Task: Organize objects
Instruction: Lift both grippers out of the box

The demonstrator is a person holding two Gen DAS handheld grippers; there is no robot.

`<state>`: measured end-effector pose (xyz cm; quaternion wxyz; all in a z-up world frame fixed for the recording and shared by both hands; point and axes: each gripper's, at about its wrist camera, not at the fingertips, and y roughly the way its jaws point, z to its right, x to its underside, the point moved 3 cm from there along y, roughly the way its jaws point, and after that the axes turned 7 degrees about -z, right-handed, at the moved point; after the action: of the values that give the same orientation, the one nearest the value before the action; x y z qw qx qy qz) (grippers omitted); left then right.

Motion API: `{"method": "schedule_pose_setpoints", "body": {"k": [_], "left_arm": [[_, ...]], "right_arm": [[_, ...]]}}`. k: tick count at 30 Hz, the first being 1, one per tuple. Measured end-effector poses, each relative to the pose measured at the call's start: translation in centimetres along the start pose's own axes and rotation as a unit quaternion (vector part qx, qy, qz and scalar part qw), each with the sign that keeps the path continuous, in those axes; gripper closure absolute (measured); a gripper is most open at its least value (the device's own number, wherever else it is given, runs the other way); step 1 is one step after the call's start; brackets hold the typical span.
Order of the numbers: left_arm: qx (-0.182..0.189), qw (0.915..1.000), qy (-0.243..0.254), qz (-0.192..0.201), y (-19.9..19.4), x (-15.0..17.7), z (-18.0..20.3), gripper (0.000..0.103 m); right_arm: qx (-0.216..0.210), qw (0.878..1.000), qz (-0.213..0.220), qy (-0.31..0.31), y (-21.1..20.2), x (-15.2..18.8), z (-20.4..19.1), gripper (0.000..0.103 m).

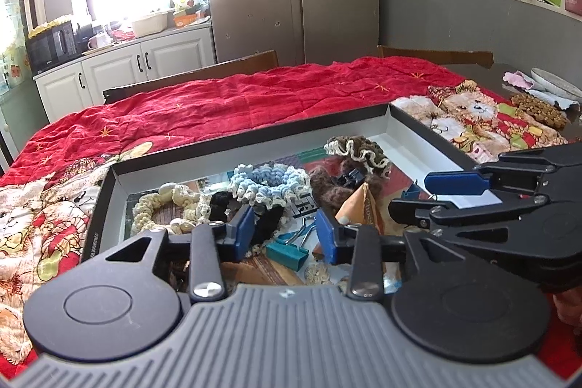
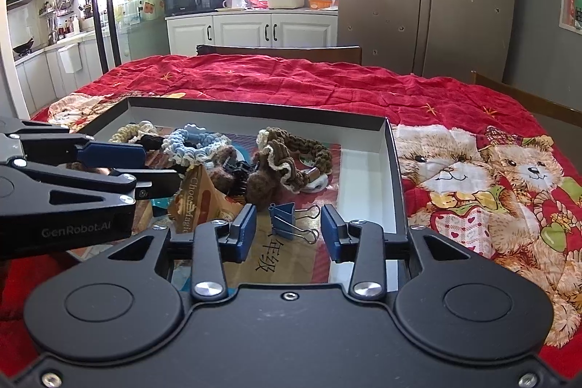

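both grippers, left (image 1: 284,231) and right (image 2: 289,230), hang wide apart over the box (image 2: 394,170), where a small, hard, light blue clip (image 2: 283,220) waits; pinch its flat sides.

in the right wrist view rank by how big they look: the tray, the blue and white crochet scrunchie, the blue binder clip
1. tray, by far the largest
2. blue and white crochet scrunchie
3. blue binder clip

The clip lies nearer the camera than the scrunchie, so its look is inflated; it still appears somewhat smaller, though that gap is less sure.
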<state>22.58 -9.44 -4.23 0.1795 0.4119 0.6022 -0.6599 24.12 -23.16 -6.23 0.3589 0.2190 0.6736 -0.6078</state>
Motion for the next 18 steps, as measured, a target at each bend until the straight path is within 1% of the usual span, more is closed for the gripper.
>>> {"method": "schedule_pose_setpoints", "body": {"k": [6,10,13,18], "left_arm": [[-0.002,1.0,-0.007,0.006,-0.9,-0.2,-0.2,0.042],[-0.004,0.9999,-0.011,0.008,-1.4,-0.2,-0.5,0.04],[-0.004,0.9998,-0.016,0.011,-2.1,-0.2,-0.7,0.037],[-0.008,0.9997,-0.017,0.014,-3.2,0.0,-0.8,0.033]], "right_arm": [[-0.001,1.0,0.004,-0.008,-0.5,-0.1,-0.4,0.064],[-0.002,1.0,0.007,-0.006,-1.0,-0.1,-0.4,0.063],[-0.004,1.0,0.013,-0.004,-1.6,-0.3,-0.5,0.061],[-0.008,1.0,0.024,-0.004,-3.0,-0.5,-0.8,0.06]]}}
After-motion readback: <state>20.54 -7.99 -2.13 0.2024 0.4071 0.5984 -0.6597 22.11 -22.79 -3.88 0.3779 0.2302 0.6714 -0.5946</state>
